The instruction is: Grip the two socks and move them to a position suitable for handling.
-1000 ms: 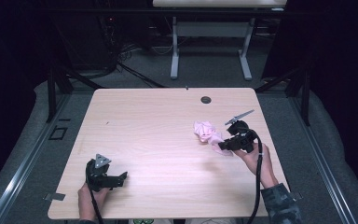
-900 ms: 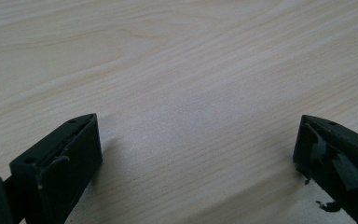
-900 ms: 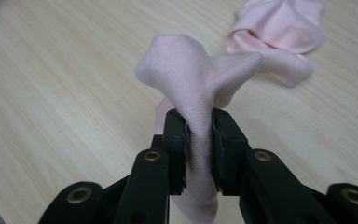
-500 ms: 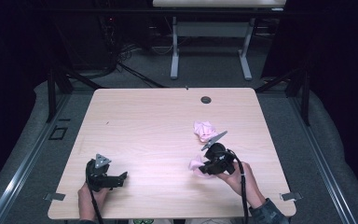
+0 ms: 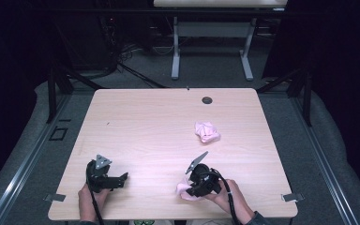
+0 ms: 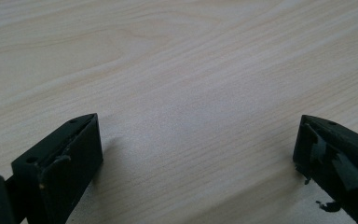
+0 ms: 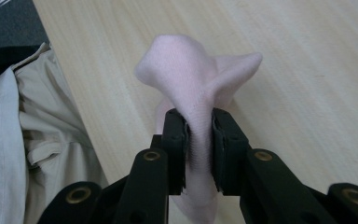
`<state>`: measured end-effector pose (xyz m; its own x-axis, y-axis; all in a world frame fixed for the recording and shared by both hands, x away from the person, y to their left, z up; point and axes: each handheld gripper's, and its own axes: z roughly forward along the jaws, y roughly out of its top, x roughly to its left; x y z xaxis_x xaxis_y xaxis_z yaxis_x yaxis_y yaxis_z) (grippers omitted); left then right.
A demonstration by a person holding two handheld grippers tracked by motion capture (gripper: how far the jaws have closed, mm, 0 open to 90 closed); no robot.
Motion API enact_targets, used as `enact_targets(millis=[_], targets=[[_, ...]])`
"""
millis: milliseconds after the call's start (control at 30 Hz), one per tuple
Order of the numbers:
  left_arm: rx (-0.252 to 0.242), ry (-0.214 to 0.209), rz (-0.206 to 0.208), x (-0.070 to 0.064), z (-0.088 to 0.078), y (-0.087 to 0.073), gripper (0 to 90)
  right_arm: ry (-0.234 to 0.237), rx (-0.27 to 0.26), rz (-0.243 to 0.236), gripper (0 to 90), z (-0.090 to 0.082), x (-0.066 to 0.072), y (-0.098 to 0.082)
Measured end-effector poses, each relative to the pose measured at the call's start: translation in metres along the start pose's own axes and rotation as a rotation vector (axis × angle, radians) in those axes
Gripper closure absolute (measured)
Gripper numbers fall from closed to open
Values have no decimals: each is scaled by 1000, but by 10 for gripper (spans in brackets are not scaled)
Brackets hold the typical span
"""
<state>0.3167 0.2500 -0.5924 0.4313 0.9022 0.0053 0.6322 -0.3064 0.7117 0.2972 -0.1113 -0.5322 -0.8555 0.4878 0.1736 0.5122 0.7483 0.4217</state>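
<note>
Right gripper view: pink sock (image 7: pixel 200 88) is clamped between the right gripper (image 7: pixel 199 140) jaws.
Left gripper (image 6: pixel 196 154): jaws apart, nothing held.
Second pink sock (image 5: pixel 206 131): at 1 o'clock on table (image 5: pixel 145 122).

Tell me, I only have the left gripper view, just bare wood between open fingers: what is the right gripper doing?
Observer: The right gripper is shut on a pink sock, pinching a fold of it.
Operator: Where on the table is that?
Observer: Near the front edge of the table, to the person's right; the left gripper sits at the front left.
Operator: Is there anything else to pick up?
Observer: A second pink sock lies bunched, farther back on the right half.
Operator: Anything beyond it?
Observer: A small dark round fitting near the far edge.
</note>
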Motion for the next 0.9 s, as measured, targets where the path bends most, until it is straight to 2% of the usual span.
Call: enact_targets(millis=[100,133,300,333,433,567,667,700,733,800,833,867,900], targets=[[-4,1,-1,0,0,0,9,14,0,-2,766,5,3,0],[-4,0,-1,0,0,0,9,6,23,-21,763,8,5,0],[-3,1,-1,0,0,0,9,4,60,-22,750,15,6,-3],[-3,1,0,0,0,0,9,12,44,-11,731,16,6,-4],[-4,1,-1,0,0,0,9,-9,54,-16,568,14,6,-4],[-4,0,-1,0,0,0,9,8,3,-11,362,8,7,-6],[-4,0,-1,0,0,0,9,-25,-27,-8,241,0,5,-6],[-4,0,-1,0,0,0,9,-25,-27,-8,241,0,5,-6],[-4,1,-1,0,0,0,9,-38,-39,5,172,-3,1,-7],[-4,1,-1,0,0,0,9,-41,-59,24,119,-6,-2,-9],[-4,1,-1,0,0,0,9,-41,-72,33,59,-7,-4,-9],[-4,0,0,0,0,0,9,-44,-64,34,5,-8,-6,-10],[-4,1,-1,0,0,0,9,-58,-45,30,0,-10,-8,-10]])
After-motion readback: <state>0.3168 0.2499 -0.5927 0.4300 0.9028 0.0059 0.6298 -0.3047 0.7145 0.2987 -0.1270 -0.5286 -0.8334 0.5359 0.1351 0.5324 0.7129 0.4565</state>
